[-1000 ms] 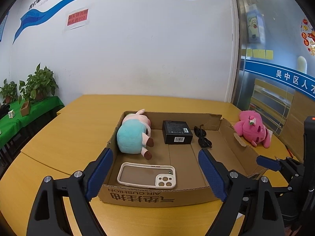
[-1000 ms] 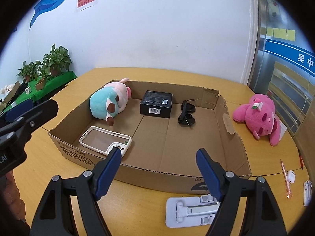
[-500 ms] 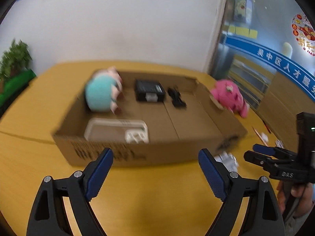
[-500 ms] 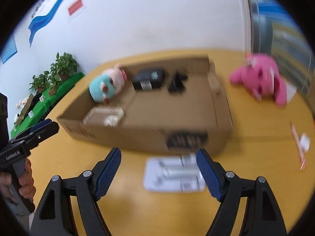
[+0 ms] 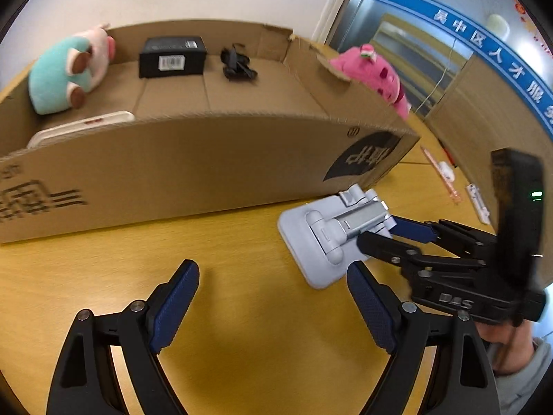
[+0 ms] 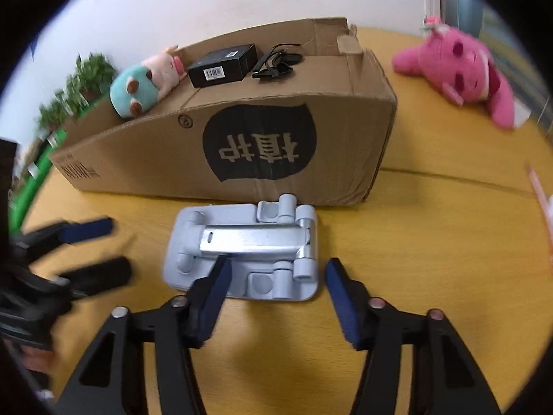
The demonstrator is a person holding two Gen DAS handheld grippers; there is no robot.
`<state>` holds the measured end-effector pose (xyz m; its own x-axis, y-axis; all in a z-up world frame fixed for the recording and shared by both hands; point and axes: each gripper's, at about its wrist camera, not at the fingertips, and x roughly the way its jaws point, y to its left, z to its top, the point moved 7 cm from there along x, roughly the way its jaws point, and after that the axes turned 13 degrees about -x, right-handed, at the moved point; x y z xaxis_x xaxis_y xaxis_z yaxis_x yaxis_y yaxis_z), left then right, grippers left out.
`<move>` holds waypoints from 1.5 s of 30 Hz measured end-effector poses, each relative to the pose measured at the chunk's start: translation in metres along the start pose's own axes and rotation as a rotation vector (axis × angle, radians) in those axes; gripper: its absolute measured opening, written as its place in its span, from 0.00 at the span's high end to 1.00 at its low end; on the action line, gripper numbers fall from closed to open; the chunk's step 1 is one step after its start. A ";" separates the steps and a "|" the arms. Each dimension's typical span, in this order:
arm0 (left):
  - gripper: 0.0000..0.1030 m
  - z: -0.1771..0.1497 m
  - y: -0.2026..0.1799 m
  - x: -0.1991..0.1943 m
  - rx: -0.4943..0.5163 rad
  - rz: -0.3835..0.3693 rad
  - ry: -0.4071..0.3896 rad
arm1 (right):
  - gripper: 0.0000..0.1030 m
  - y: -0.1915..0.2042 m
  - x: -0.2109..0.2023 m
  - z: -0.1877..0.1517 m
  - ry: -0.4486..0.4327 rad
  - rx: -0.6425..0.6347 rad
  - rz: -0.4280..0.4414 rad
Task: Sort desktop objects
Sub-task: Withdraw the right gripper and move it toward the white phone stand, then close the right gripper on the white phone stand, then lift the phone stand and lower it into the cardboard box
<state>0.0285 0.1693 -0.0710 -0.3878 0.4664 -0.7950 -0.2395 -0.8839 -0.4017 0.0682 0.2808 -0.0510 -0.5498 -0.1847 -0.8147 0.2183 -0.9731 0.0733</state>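
Both wrist views low, close, facing cardboard box (image 5: 193, 159); sharing folded stand (image 6: 242, 249) on table.

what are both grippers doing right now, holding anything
Left gripper: open, holding nothing, above bare table.
Right gripper: open, holding nothing; its fingers straddle the near end of the grey phone stand.

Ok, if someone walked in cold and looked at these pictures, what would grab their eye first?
Probably the big cardboard box on the yellow table, with its black printed patch facing the cameras and a teal plush toy at its left end. Next, the pale grey folding stand lying flat in front of it, with the open right gripper closing in, and the bright pink plush toy right of the box.
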 end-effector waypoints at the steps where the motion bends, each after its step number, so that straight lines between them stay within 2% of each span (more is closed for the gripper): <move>1: 0.16 -0.001 -0.002 0.006 -0.002 0.003 0.013 | 0.55 -0.001 0.000 -0.001 -0.003 -0.002 0.001; 4: 0.21 0.000 -0.012 0.015 0.027 0.016 0.009 | 0.61 -0.001 -0.003 -0.005 -0.016 -0.001 0.008; 7: 0.27 0.000 -0.016 0.019 0.070 0.038 -0.006 | 0.61 0.001 -0.006 -0.009 -0.023 -0.001 0.025; 11: 0.54 -0.008 -0.022 0.015 0.123 -0.012 0.010 | 0.61 0.009 -0.009 -0.014 -0.032 0.003 0.020; 21: 0.62 -0.017 -0.006 -0.005 0.097 -0.070 0.022 | 0.61 0.032 -0.021 -0.024 -0.062 0.029 -0.011; 25: 0.62 -0.007 -0.008 -0.038 0.115 -0.079 -0.040 | 0.61 0.046 -0.041 -0.012 -0.109 0.015 -0.027; 28: 0.62 0.007 -0.014 -0.069 0.129 -0.098 -0.104 | 0.61 0.057 -0.069 0.009 -0.179 -0.014 -0.057; 33: 0.63 0.049 -0.031 -0.137 0.182 -0.127 -0.259 | 0.61 0.073 -0.127 0.059 -0.331 -0.063 -0.097; 37: 0.63 0.099 -0.044 -0.187 0.241 -0.126 -0.386 | 0.61 0.081 -0.163 0.114 -0.434 -0.111 -0.120; 40: 0.63 0.132 -0.048 -0.207 0.259 -0.113 -0.441 | 0.61 0.080 -0.180 0.153 -0.494 -0.129 -0.127; 45: 0.63 0.202 -0.049 -0.220 0.279 -0.087 -0.473 | 0.61 0.072 -0.188 0.220 -0.544 -0.134 -0.099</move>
<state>-0.0543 0.1173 0.2159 -0.6981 0.5588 -0.4477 -0.4902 -0.8287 -0.2699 0.0102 0.2151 0.2337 -0.9012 -0.1728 -0.3975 0.2260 -0.9699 -0.0908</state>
